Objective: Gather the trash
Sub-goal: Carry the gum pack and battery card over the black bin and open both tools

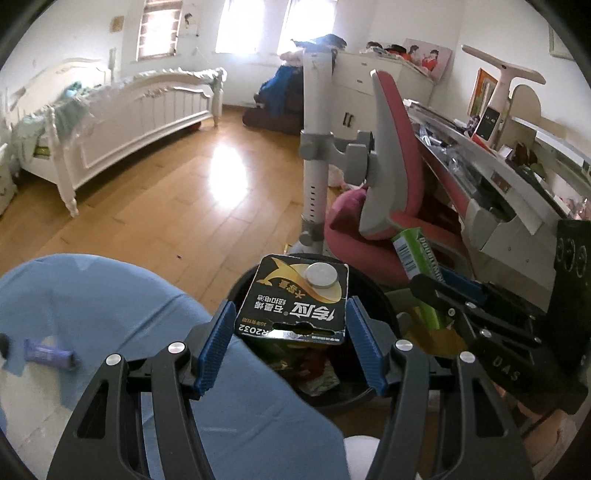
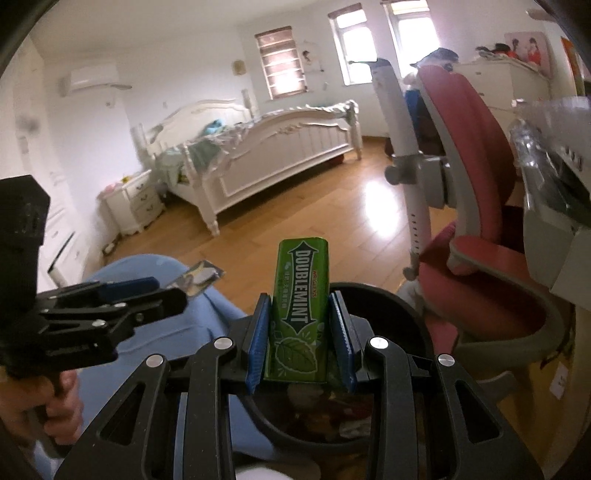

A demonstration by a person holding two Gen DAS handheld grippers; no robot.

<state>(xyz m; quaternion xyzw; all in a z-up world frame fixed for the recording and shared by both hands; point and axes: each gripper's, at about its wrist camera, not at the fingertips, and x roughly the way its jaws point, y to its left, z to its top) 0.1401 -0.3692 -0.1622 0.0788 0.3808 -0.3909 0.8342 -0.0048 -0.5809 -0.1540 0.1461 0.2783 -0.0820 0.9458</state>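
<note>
trash bin [image 1: 380,295] sits directly under both loads. left gripper [image 1: 291,328] clamps battery card [image 1: 295,295]; right gripper [image 2: 301,339] clamps gum pack [image 2: 301,295], long axis pointing forward.

Light: daylight from blown-out white-framed windows [image 1: 236,26] on the far wall
Glare: bright patch on glossy wooden plank floor [image 1: 225,173]
Blur: soft at left edges
Distortion: fisheye bending, dark corners
</note>
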